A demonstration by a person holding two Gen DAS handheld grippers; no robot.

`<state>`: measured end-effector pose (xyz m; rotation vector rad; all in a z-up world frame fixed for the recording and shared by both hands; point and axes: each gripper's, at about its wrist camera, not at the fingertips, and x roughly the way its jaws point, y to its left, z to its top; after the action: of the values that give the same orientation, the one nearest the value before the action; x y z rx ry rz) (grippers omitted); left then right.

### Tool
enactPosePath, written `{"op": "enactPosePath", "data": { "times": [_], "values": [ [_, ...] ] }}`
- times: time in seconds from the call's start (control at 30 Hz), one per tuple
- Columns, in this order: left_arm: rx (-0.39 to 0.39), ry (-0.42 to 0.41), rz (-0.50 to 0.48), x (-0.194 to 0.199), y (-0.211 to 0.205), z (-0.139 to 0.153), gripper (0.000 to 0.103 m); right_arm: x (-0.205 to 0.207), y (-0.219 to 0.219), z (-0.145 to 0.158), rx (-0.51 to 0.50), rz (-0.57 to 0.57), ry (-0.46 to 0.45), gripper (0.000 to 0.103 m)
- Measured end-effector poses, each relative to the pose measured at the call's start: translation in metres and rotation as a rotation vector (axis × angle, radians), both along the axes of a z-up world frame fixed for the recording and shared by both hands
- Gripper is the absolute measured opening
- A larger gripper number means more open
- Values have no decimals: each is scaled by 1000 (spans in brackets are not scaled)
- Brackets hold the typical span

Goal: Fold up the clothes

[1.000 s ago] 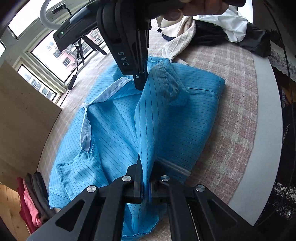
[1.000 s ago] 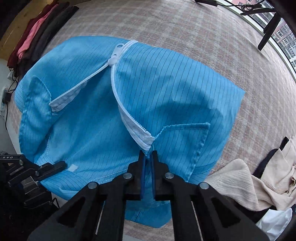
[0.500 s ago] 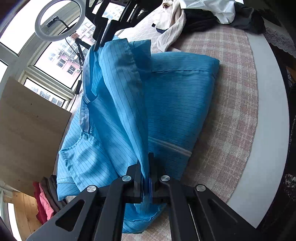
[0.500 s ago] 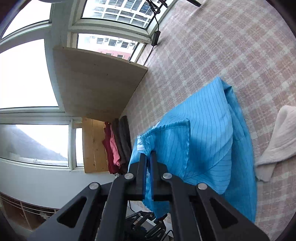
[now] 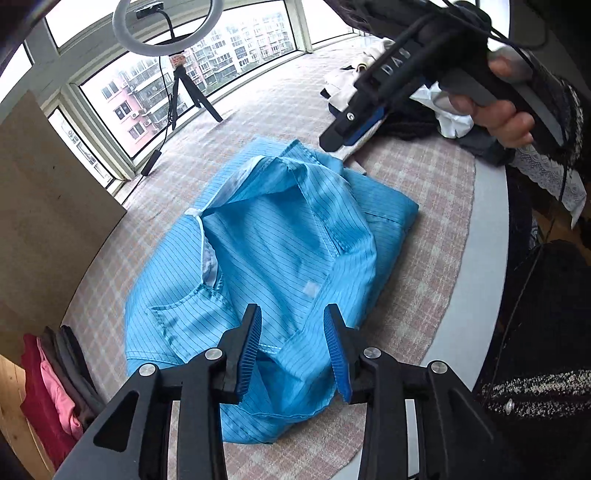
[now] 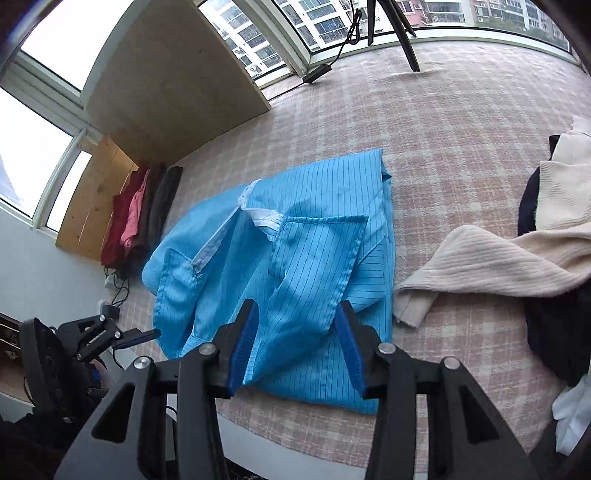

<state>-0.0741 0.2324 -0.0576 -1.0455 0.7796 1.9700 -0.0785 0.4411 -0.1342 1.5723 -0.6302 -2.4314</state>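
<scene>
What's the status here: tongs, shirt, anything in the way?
Left tongs and right tongs opening, nothing pinched. Blue shirt lies folded on the plaid cloth. Cream sweater close beside it, not on it.

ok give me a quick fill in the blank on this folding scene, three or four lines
1. The garment lying on the checked cloth is ____ in colour.
2. Between the pads of the left gripper and of the right gripper, ____ is clamped.
3. Beside the garment, toward the pile, lies a ribbed ____ sweater.
4. The ring light stands in front of the ____.

Missing words: blue; nothing; cream; window
</scene>
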Motion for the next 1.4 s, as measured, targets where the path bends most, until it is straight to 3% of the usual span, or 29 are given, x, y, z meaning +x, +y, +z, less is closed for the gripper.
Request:
{"op": "enactPosePath", "data": {
  "times": [0.2,0.27,0.3,0.33,0.43,0.53,0.6,0.67,0.7,0.8,0.93,1.03,1.1,1.27,1.4],
  "values": [
    [106,-234,154,-97,40,-9,33,-8,-53,-37,234,73,3,43],
    [117,-308,165,-116,60,-19,39,-5,-62,-46,318,81,17,36],
    [63,-273,162,-118,71,-28,38,-3,-63,-48,315,87,26,16],
    [6,-236,157,-120,82,-37,38,0,-62,-51,322,85,26,6],
    [-103,-179,151,-127,96,-65,38,11,-59,-50,389,67,59,3],
    [-113,-207,184,-134,89,-81,38,31,-67,-45,494,116,104,4],
    [-126,-226,188,-133,83,-84,38,34,-76,-65,472,251,-3,4],
    [-121,-211,168,-125,73,-76,38,39,-66,-58,421,248,-7,4],
    [-109,-197,171,-120,64,-66,38,41,-59,-50,393,231,-2,8],
    [-65,-162,196,-105,32,-38,39,38,-32,-15,311,158,48,39],
    [-14,-131,311,-79,-27,-9,44,33,-22,18,278,162,160,39],
    [-4,-132,390,-59,-56,-4,45,33,-52,17,297,306,206,39],
    [-11,-140,431,-46,-66,-9,48,30,-78,6,336,465,212,40],
    [-6,-183,532,-37,-73,-33,49,41,-133,-31,589,823,240,40],
    [15,-225,586,-35,-76,-46,50,41,-155,-45,636,969,247,41]
  ]
}}
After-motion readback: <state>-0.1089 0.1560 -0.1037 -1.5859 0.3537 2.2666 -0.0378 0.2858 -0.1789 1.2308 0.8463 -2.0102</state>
